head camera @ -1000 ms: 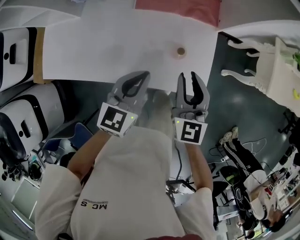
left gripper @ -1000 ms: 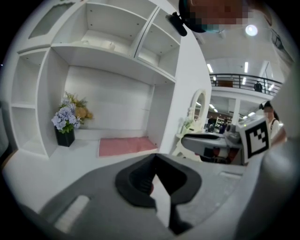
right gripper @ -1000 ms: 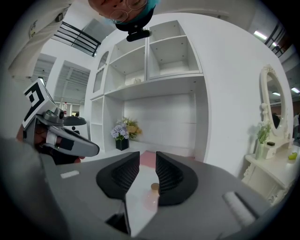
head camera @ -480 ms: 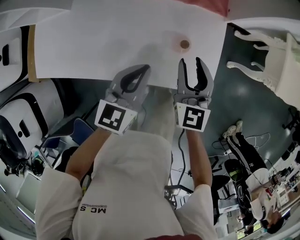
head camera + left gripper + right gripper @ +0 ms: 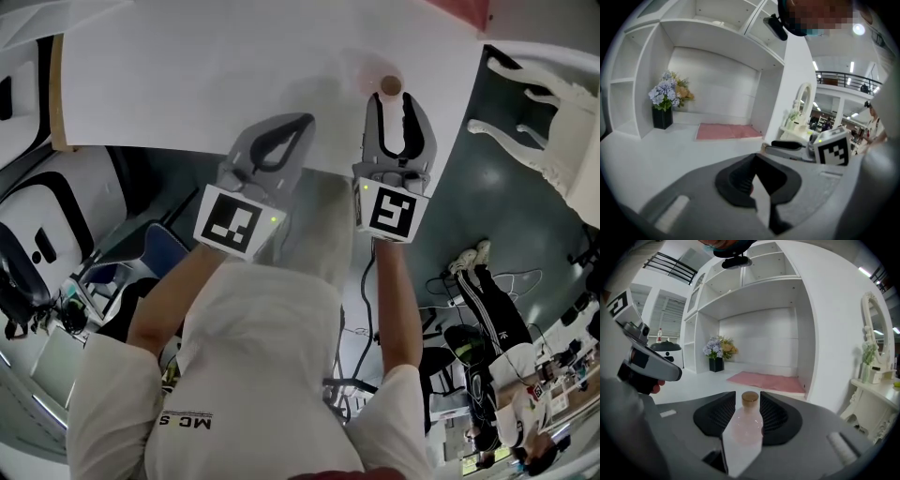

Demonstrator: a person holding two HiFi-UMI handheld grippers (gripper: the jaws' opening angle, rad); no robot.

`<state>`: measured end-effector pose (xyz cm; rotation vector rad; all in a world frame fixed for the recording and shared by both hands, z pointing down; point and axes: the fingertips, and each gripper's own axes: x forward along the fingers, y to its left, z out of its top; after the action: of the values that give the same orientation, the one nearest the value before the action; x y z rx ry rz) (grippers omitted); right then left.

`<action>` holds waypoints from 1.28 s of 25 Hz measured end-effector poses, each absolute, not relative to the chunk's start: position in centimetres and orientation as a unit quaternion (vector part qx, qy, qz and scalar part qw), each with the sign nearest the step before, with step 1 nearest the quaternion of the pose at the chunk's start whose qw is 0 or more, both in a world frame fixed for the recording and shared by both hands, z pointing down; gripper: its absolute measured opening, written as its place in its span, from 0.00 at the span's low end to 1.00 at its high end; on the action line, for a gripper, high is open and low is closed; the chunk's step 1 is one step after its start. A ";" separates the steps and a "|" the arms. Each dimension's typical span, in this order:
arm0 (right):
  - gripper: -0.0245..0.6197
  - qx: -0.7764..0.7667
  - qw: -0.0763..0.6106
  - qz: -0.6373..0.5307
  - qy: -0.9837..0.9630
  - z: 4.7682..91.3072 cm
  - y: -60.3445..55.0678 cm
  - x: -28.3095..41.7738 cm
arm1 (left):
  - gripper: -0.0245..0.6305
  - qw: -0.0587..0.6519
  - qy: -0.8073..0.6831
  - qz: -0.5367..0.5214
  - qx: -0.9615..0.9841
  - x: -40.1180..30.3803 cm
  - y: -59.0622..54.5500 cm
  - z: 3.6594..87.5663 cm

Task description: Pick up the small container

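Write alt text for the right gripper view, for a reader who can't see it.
A small pink container with a brown cap stands on a white table at the mouth of the right tongs, whose jaws have just been opening and do not grip it. Behind it lie a pink mat, potted flowers and white shelving.

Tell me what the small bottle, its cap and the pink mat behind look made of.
The small bottle is translucent pale pink and cloudy: frosted glass or plastic, can't tell which. Its cap is matte tan, likely cork or wood. The pink mat looks dull and flat, probably fabric.
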<state>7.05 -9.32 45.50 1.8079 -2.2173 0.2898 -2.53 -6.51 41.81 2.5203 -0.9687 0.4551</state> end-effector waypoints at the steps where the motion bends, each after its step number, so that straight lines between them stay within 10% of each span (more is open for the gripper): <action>1: 0.29 0.624 0.133 0.100 -0.763 45.8 -9.5 6.9 | 0.04 0.201 -0.348 0.163 0.901 -2.6 -6.6 42.0; 32: 0.23 0.616 0.117 0.110 -0.771 44.8 -8.9 1.3 | 0.04 0.207 -0.356 0.179 0.893 -9.1 -4.9 42.4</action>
<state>1.31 -8.89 44.77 1.8033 -2.2577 0.3221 -9.07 -4.88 42.44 2.4872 -0.9924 0.4987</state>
